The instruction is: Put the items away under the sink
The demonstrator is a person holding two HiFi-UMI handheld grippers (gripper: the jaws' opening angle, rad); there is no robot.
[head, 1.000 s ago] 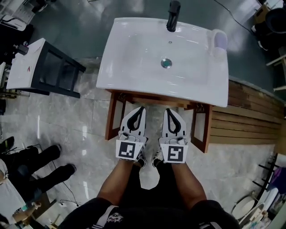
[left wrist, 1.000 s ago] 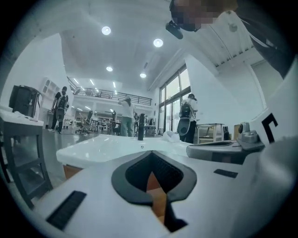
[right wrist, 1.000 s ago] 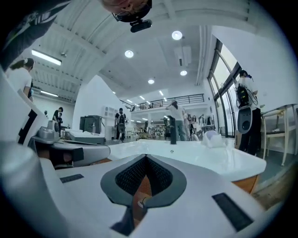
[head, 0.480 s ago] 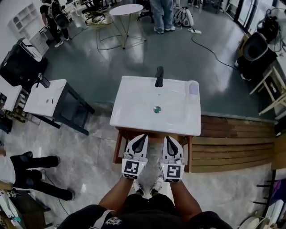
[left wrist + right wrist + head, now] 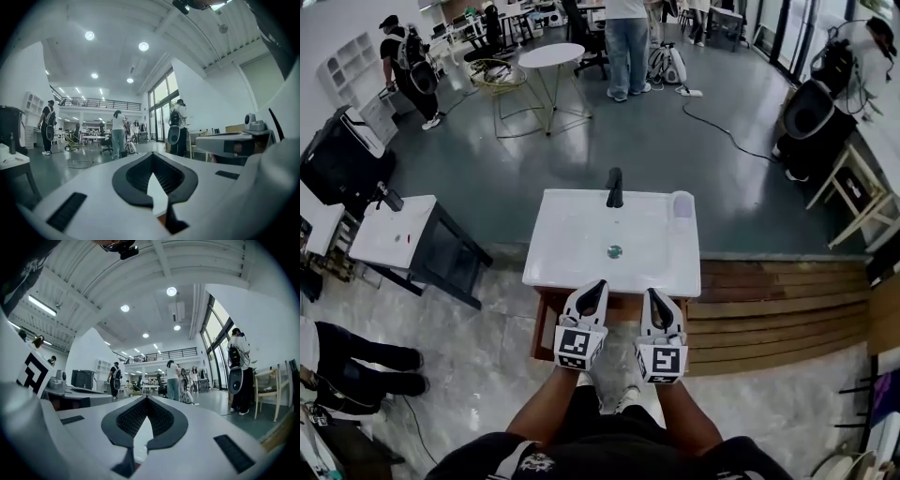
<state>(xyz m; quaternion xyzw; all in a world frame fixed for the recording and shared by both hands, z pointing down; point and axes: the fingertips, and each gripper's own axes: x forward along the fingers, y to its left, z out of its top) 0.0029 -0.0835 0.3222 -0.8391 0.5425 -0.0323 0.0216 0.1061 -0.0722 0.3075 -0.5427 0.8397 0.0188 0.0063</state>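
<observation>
Plainly, both tongs are clenched and hold nothing. The left gripper [image 5: 597,285] and the right gripper [image 5: 655,293] sit side by side, pointing toward 12 o'clock. In the head view their tips overlap the front edge of the white sink [image 5: 572,253]. In each gripper view the dark pads [image 5: 119,183] meet at the tips (nothing lies between them). The one loose item in sight, a pale container [image 5: 682,204], stands on the sink's back right corner. It is at about 1 o'clock from the right gripper and well apart from both. A black faucet [image 5: 615,187] stands at 12 o'clock from the drain [image 5: 614,251]. The wooden cabinet [image 5: 540,314] under the sink shows at 9 o'clock from the left gripper.
</observation>
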